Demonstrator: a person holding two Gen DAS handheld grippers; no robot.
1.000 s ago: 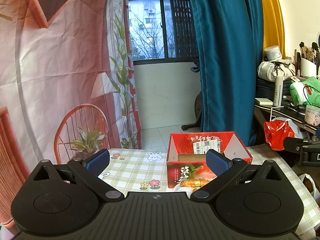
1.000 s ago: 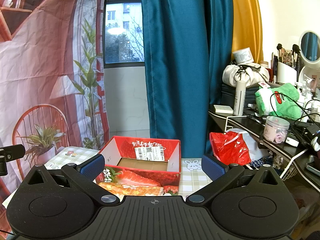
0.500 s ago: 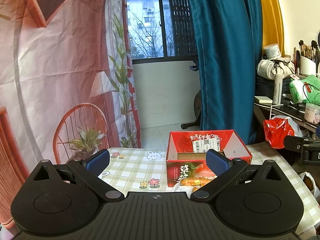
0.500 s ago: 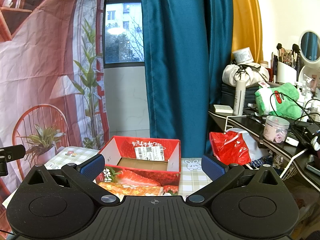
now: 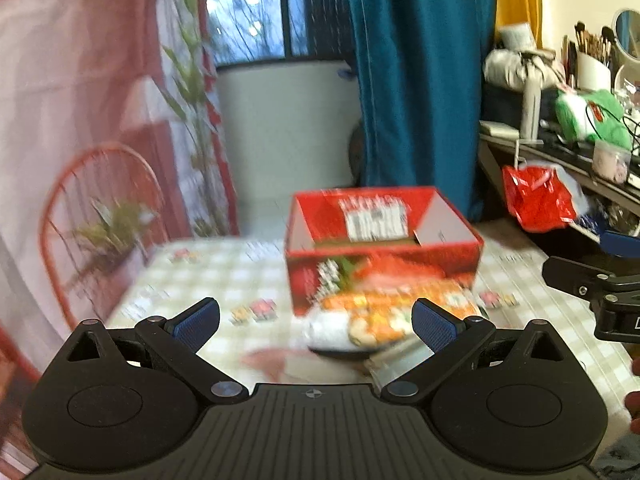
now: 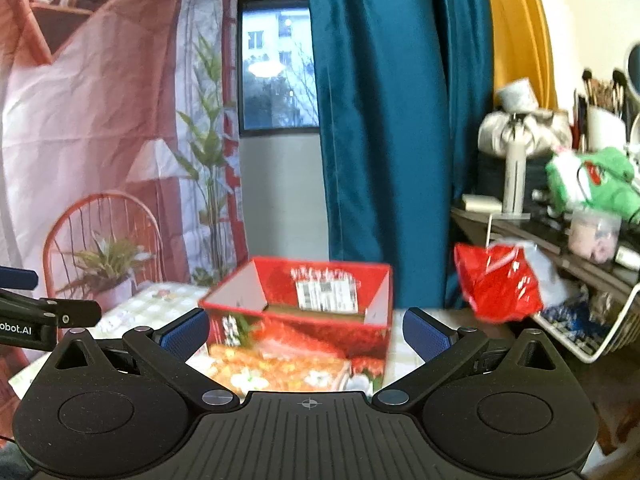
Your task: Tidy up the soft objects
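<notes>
Soft packets printed in orange and white lie on the tabletop, pressed against the front of a red cardboard box. Both views are blurred, so the packets' number and print cannot be told.

In the left wrist view, the left gripper is nearest, its blue-padded fingers spread wide apart with nothing between them. It hangs just above the near edge of the tabletop, which wears a pale green checked cloth with small flower prints. The packets sit just ahead of the gripper, toward its right finger. At the right edge of this view the black frame of the right gripper shows.

In the right wrist view, the right gripper is likewise wide open and empty, with the packets and the box straight ahead between its fingers. The box stands open at the top and bears a white barcode label on its inner far wall.

Beyond the box hangs a teal curtain, with a window to its left and a printed pink backdrop showing a chair and plants. To the right, a red plastic bag hangs at the edge of a cluttered shelf that holds a green plush toy.
</notes>
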